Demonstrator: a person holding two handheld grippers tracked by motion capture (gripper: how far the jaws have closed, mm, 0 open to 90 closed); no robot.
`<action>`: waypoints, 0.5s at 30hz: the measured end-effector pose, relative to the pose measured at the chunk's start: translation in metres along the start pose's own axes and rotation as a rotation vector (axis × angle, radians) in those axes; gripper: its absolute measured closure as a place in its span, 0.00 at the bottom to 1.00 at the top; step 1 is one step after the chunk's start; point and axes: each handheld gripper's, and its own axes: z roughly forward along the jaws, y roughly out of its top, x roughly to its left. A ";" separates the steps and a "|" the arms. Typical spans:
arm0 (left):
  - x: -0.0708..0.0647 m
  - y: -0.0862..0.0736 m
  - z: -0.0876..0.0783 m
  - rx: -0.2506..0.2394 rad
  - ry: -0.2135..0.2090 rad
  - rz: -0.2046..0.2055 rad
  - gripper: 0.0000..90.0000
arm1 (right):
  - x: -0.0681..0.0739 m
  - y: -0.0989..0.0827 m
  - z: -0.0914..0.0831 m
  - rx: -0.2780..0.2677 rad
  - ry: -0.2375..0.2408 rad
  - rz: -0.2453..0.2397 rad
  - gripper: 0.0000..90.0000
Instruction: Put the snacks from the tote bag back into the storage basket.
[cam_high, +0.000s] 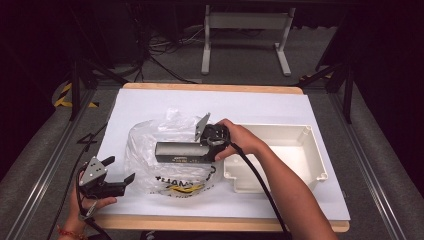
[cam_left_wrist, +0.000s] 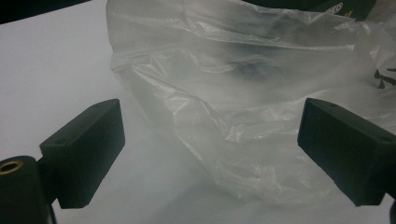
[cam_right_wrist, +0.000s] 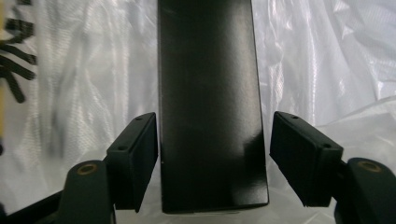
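1. White paper covers your wooden table (cam_high: 320, 227), with dark floor, cables and a white frame stand (cam_high: 245, 37) along the top of the high view.
2. Your right gripper (cam_high: 207, 142), at the centre of the high view, has its jaws set narrow around the near end of the black box (cam_high: 180, 151). In the right gripper view the left pad touches the box's side, while a thin gap shows at the right pad, so no firm clamp is visible.
3. Your left gripper (cam_high: 120, 172), at the lower left of the high view, stands wide open with nothing between its jaws; the left gripper view shows it facing the crumpled bag just ahead, not touching it.
4. That black box is long and slim. It lies level, its long axis running left to right across the frame centre, on top of the clear plastic bag (cam_high: 150, 165).
5. To the right, the white tray (cam_high: 312, 150) sits just beside your right hand (cam_high: 240, 140), open side up. Bare paper lies open above the bag and along the frame's left, and the table's near edge is close below the bag.
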 end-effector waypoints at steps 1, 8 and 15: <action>0.000 0.000 0.000 0.000 0.000 0.000 0.09 | 0.000 0.000 0.000 0.000 0.000 0.000 0.38; 0.000 0.000 0.000 -0.003 -0.003 -0.004 0.09 | 0.000 0.001 0.002 0.022 0.036 -0.011 0.46; 0.000 0.000 0.000 -0.001 -0.002 -0.002 0.09 | 0.001 0.003 0.002 0.034 0.036 -0.024 0.47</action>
